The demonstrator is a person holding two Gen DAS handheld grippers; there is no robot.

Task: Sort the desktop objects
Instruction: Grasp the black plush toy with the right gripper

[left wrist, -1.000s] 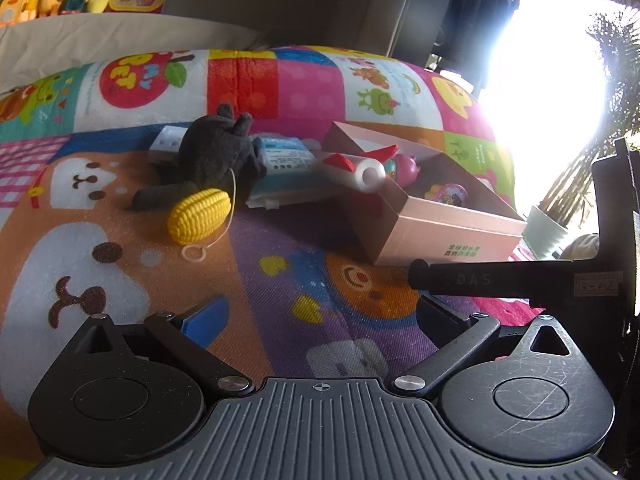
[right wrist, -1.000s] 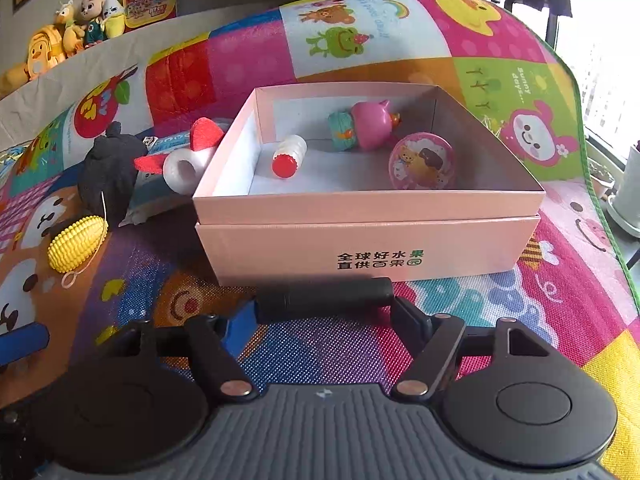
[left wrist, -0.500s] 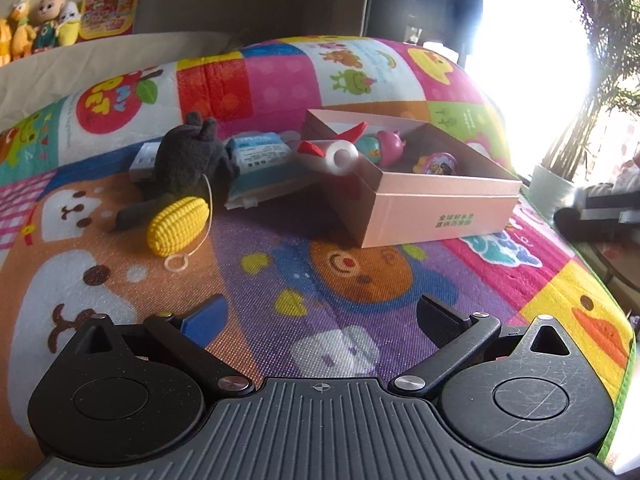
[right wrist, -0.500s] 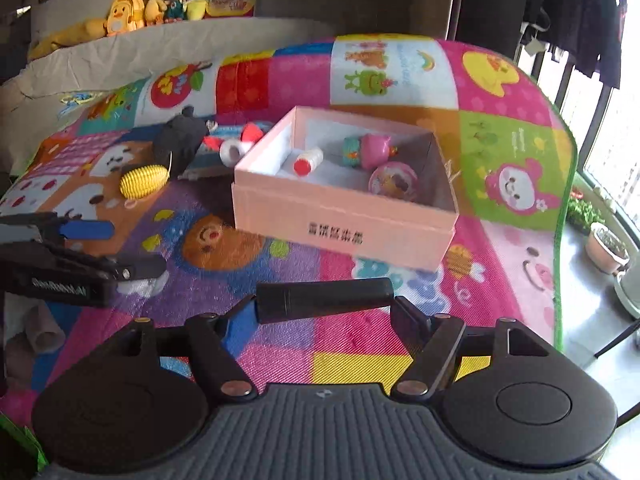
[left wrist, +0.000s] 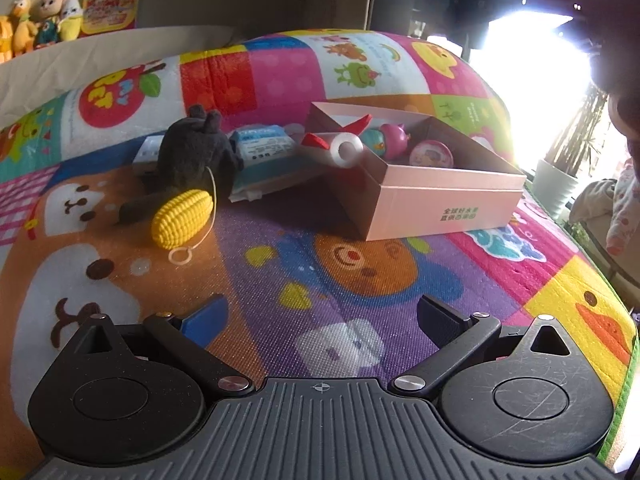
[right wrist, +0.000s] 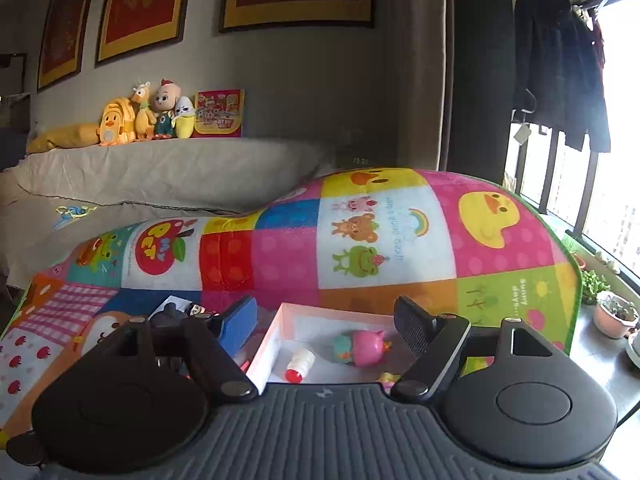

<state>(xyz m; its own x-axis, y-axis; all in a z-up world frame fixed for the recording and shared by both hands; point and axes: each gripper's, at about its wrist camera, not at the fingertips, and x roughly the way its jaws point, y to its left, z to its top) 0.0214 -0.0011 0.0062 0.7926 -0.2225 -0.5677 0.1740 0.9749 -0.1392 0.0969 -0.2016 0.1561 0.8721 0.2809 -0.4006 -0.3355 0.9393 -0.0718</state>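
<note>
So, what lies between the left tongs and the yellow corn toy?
In the left wrist view, only bare play mat separates the left tongs from the corn toy.

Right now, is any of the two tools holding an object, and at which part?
No. The left tool is open above the mat, and the right tool is open over the pink box; nothing sits between their fingers.

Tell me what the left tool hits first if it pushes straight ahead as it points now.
Probably only the colourful patchwork play mat: the open left tool points at bare mat, with the pink cardboard box farther on, slightly right. Depth is uncertain.
</note>
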